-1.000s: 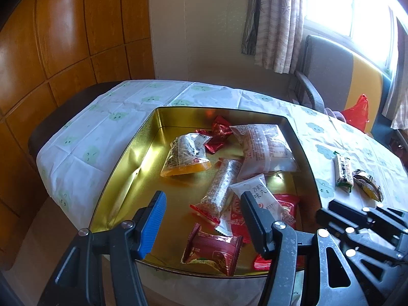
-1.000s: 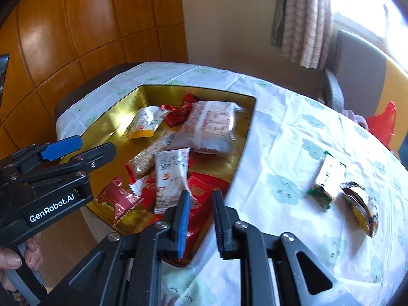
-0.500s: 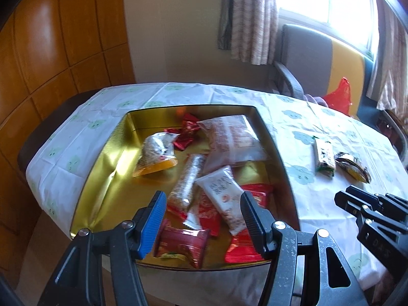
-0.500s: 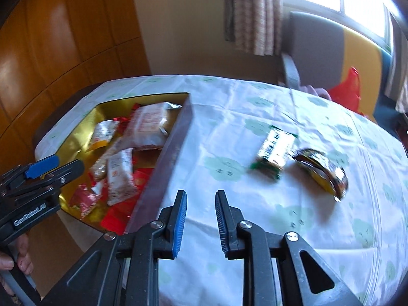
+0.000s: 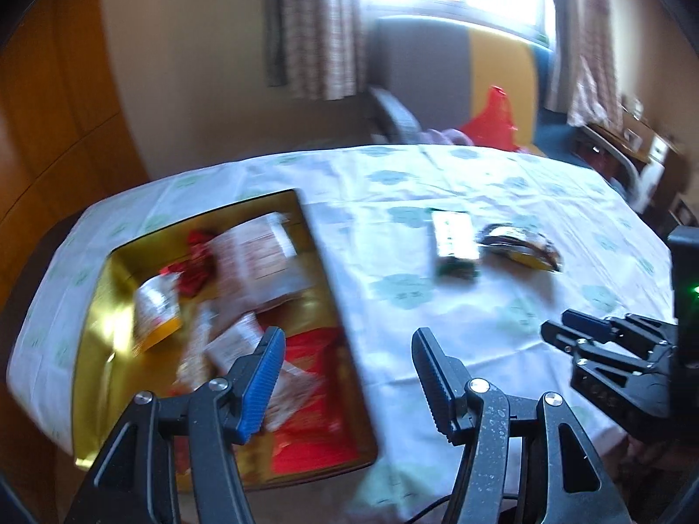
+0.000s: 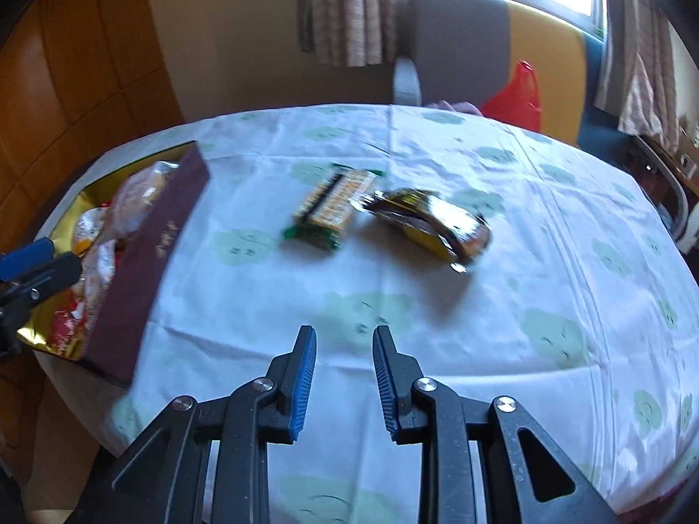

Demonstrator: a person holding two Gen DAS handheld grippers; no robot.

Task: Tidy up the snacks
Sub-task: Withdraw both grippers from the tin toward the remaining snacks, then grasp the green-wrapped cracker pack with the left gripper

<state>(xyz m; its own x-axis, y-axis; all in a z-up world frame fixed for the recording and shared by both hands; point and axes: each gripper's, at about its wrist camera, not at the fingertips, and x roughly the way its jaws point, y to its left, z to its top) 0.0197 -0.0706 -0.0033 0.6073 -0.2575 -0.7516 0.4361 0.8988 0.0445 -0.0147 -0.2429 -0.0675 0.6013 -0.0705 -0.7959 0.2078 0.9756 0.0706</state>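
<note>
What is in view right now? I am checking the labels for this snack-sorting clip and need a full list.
gold tin: one, gold inside with dark maroon outer wall, left side of table, holding a heap of wrapped snacks, too blurred to count
green-edged snack bar: one, on the cloth right of the tin
dark and yellow packet: one, just right of the bar
tablecloth: one, white with green prints
armchair: one, grey and yellow, behind the table
red bag: one, by the armchair
left gripper: open, empty
right gripper: jaws opening, empty
</note>
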